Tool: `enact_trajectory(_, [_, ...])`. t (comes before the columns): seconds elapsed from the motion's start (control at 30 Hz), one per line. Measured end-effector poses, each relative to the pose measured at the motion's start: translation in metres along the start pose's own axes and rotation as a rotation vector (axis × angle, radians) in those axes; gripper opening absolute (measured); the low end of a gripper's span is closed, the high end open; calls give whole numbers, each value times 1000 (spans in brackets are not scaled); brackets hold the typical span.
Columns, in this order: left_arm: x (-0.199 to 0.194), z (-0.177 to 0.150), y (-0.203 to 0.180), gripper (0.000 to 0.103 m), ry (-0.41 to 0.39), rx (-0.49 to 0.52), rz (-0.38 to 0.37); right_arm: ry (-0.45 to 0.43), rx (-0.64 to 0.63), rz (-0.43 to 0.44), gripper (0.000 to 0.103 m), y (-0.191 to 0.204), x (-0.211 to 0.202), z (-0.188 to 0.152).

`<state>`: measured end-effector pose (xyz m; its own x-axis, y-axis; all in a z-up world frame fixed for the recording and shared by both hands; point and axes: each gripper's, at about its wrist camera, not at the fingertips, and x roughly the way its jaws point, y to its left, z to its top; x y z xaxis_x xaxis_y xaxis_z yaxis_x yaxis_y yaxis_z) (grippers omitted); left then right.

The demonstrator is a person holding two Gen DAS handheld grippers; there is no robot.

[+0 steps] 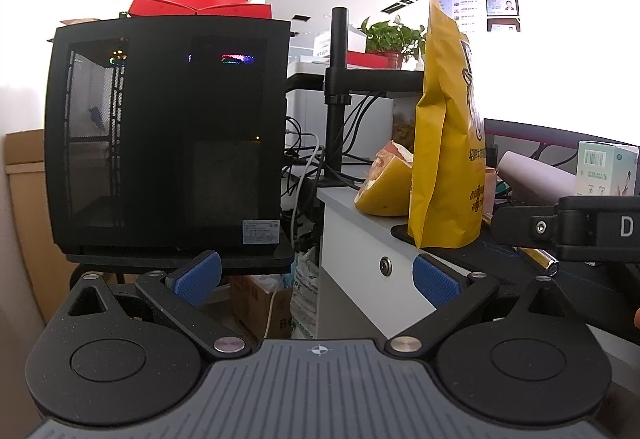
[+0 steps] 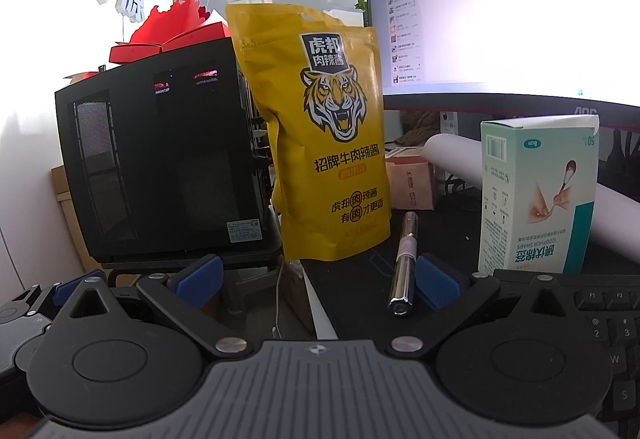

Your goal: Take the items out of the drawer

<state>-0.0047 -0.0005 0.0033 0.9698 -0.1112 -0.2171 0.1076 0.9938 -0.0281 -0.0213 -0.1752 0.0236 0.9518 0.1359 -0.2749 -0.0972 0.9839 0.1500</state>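
Pen just inside the wide-open, empty right tongs, touching the right pad; left tongs likewise agape, empty.

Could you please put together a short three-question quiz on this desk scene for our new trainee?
1. True or false: the yellow pouch lies flat.
2. What lies between the pouch and the swab box? A) pen B) spoon
3. Fill in: both the left gripper and right gripper are ____.

Key: 1 false, it stands upright; 2 A; 3 open, holding nothing.
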Motion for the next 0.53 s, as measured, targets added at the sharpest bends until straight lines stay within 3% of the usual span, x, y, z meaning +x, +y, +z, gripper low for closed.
enact_trajectory(0.53, [0, -1, -1, 103, 1, 6, -3, 0, -5, -1, 103, 1, 0, 0])
